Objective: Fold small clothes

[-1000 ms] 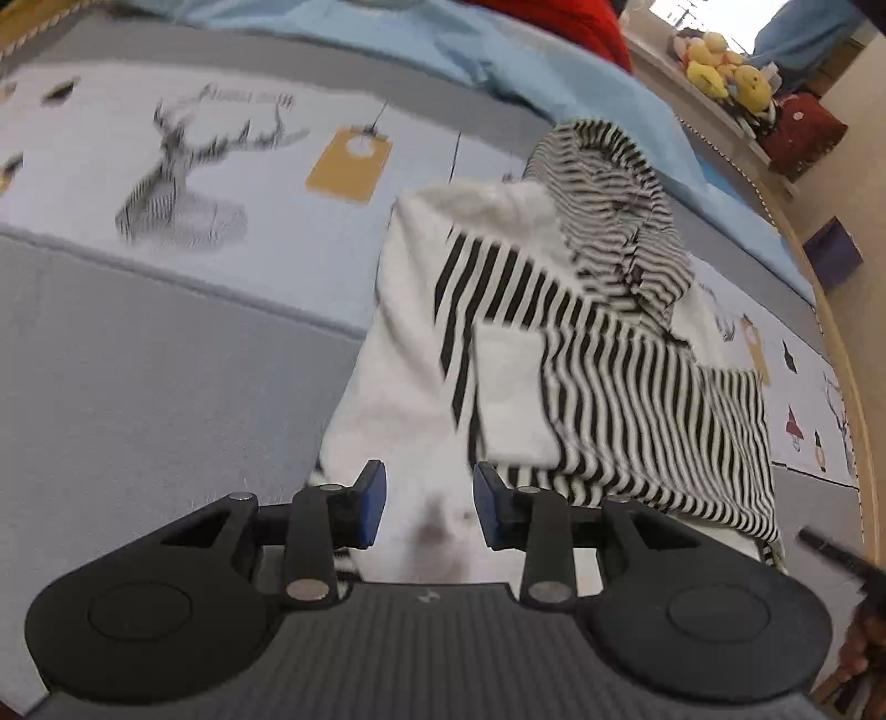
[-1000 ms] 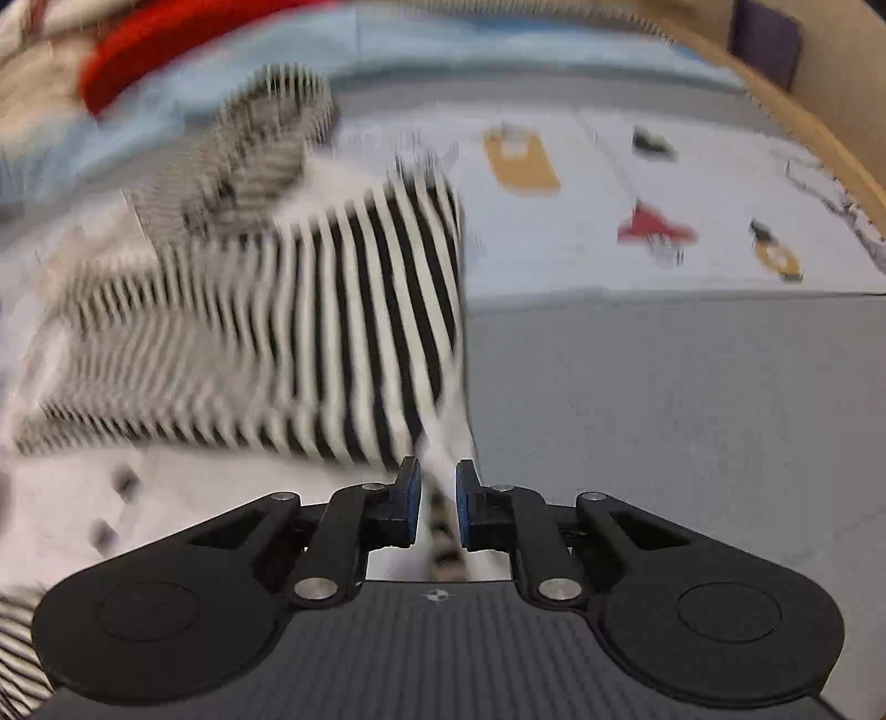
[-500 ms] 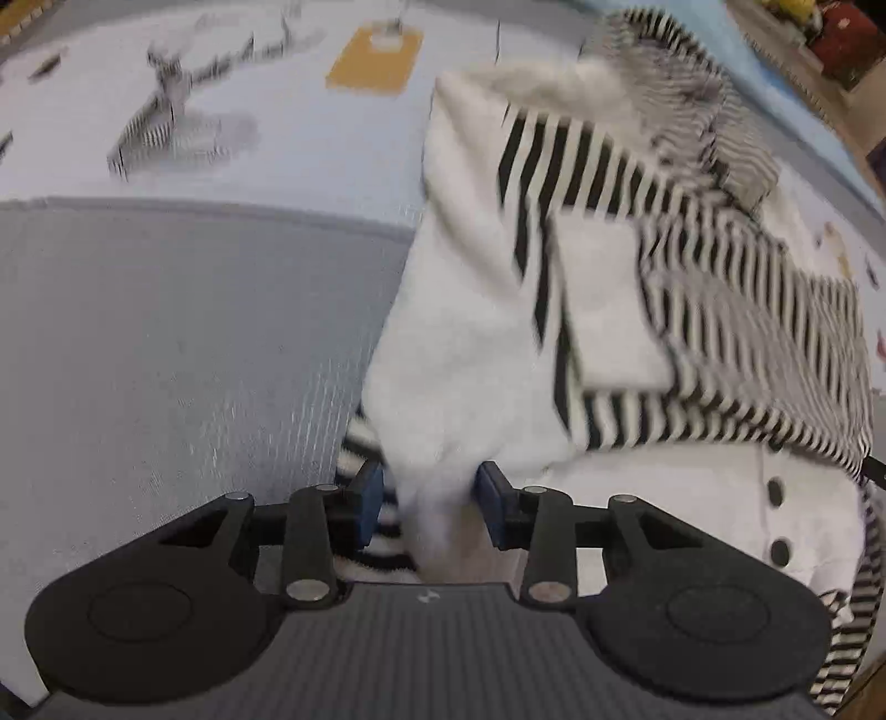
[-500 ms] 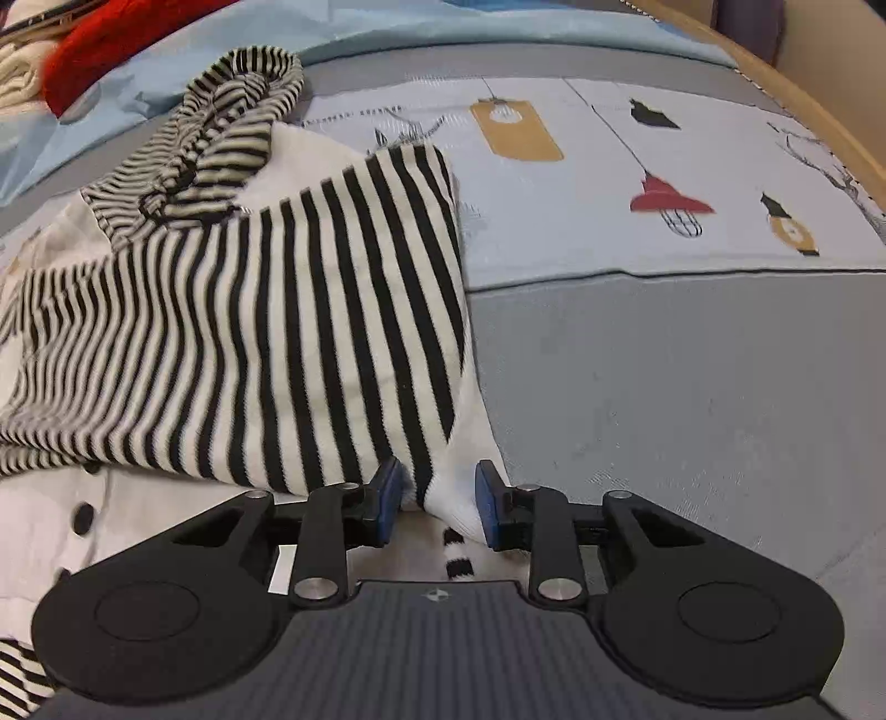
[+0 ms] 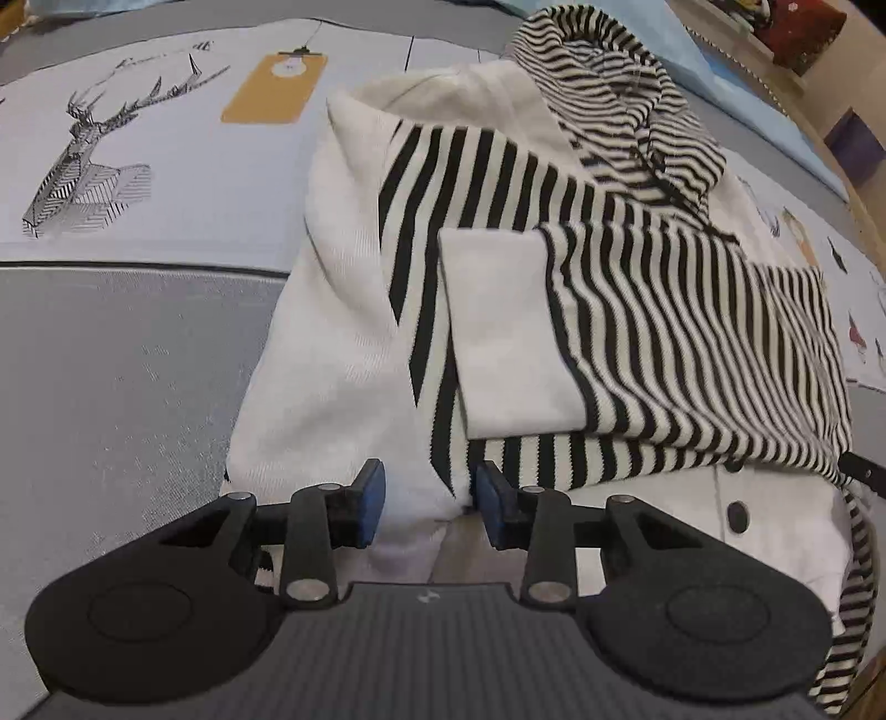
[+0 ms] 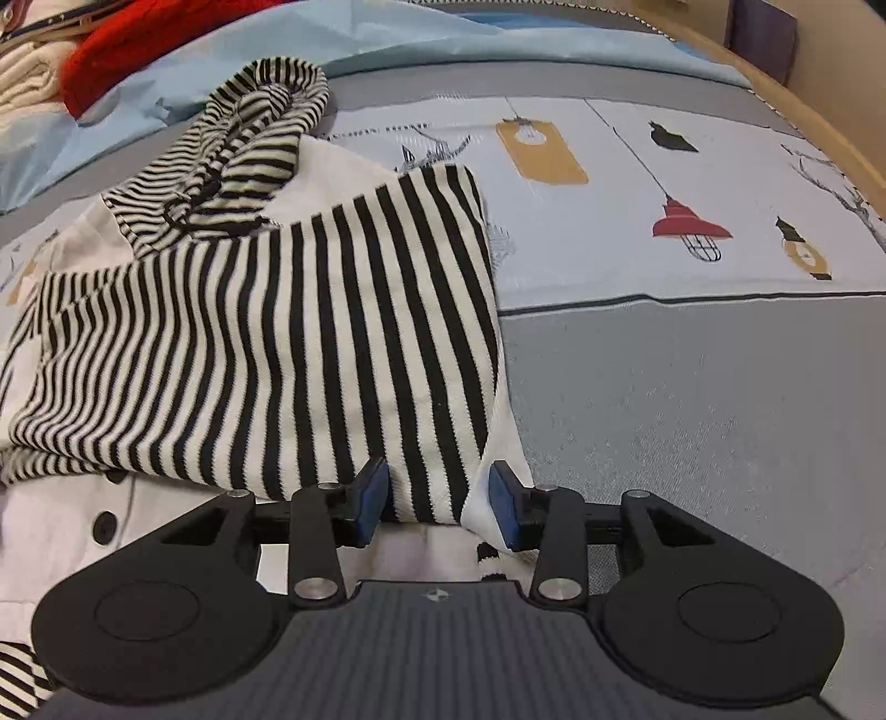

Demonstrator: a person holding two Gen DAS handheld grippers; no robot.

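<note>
A small white hooded cardigan with black stripes (image 5: 554, 288) lies on the bed, both sleeves folded across its front and the striped hood (image 5: 620, 116) at the far end. My left gripper (image 5: 426, 507) is open, its blue pads on either side of the garment's near left hem corner. The cardigan also shows in the right wrist view (image 6: 288, 343). My right gripper (image 6: 437, 501) is open around the near right hem corner, where striped fabric sits between the pads. Dark buttons (image 6: 105, 523) show on the white hem.
The bed has a grey mat (image 6: 692, 415) and a printed sheet with a deer (image 5: 88, 166) and lamps (image 6: 689, 230). A light blue blanket (image 6: 443, 39) and a red garment (image 6: 149, 39) lie at the far end. A wooden bed rail (image 6: 819, 127) curves along the right.
Both grippers came down to the cardigan's near hem corners. The right gripper opened from nearly shut, and fabric now sits between the pads of each.
</note>
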